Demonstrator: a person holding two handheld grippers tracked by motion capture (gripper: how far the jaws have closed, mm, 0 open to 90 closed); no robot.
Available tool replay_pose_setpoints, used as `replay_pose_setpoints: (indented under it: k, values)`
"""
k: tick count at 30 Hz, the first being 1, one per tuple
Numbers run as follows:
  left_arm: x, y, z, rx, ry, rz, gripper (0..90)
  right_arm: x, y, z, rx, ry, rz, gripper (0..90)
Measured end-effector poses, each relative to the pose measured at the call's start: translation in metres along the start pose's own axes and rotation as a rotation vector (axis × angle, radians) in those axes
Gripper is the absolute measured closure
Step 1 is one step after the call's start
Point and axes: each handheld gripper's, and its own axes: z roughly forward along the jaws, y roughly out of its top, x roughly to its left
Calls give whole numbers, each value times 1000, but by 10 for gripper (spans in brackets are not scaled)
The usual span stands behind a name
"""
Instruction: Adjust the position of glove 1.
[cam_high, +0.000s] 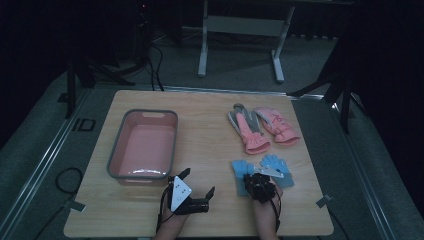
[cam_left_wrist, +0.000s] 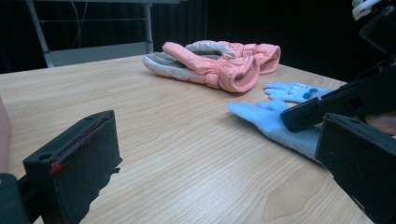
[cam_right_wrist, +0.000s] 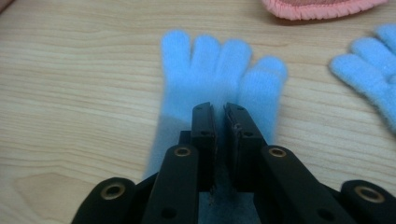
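Nearest the person's edge, the left gripper (cam_high: 196, 183) rests low on the wooden table (cam_high: 210, 145), its jaws spread wide with nothing between them. At about three o'clock from it, the right gripper (cam_high: 258, 183) points down over a blue glove (cam_right_wrist: 210, 79); in the right gripper view its jaws stand close together, a narrow slit apart, just above the glove's palm, and whether the pads touch the fabric cannot be told. That glove lies flat, fingers pointing to twelve o'clock. A second blue glove (cam_high: 277, 167) lies just beside it at about two o'clock. At ten o'clock from the left gripper sits a pink basin (cam_high: 120, 145) with a grey rim. Farther off, at twelve o'clock from the blue gloves, a pair of pink and grey mittens (cam_high: 262, 127) lies side by side.
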Motion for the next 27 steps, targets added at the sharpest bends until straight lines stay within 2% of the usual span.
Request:
replay_pose_setpoints:
  k: [3, 5, 8, 10, 12, 13, 14, 16, 17, 18, 19, 21, 23, 27]
  values:
    - [0, 0, 0, 0, 0, 0, 1, 1, -1, 1, -8, -13, -33, 826]
    - [0, 0, 0, -1, -1, 1, 1, 1, -1, 1, -12, -8, -36, 815]
    - [0, 0, 0, 0, -1, 0, 1, -1, 3, -3, -26, 13, -39, 718]
    - [0, 0, 0, -1, -2, 0, 1, -3, 10, -6, -31, 51, -79, 663]
    - [0, 0, 0, -1, -3, 0, 1, -6, 18, -12, -57, 49, -131, 633]
    - [0, 0, 0, -1, -3, 1, 1, -10, 22, -15, -80, 70, -154, 631]
    - [0, 0, 0, -1, -4, 1, 1, -13, 26, -17, -91, 57, -185, 631]
    - [0, 0, 0, 0, -4, 0, 1, -25, 33, -23, -116, 91, -243, 627]
    - [0, 0, 0, 0, -3, -1, 1, -32, 36, -25, -117, 87, -266, 629]
    - [0, 0, 0, 0, -2, -3, 1, -41, 38, -27, -119, 106, -284, 629]
    - [0, 0, 0, 0, -2, -5, 1, -50, 40, -30, -120, 140, -291, 628]
    - [1, 0, 0, -1, 0, -6, 1, -68, 41, -34, -121, 126, -316, 625]
    - [1, 0, 0, -3, 0, -9, 1, -88, 41, -40, -134, 155, -324, 621]
    - [1, 0, 0, -1, -2, -12, 1, -124, 42, -48, -129, 174, -356, 627]
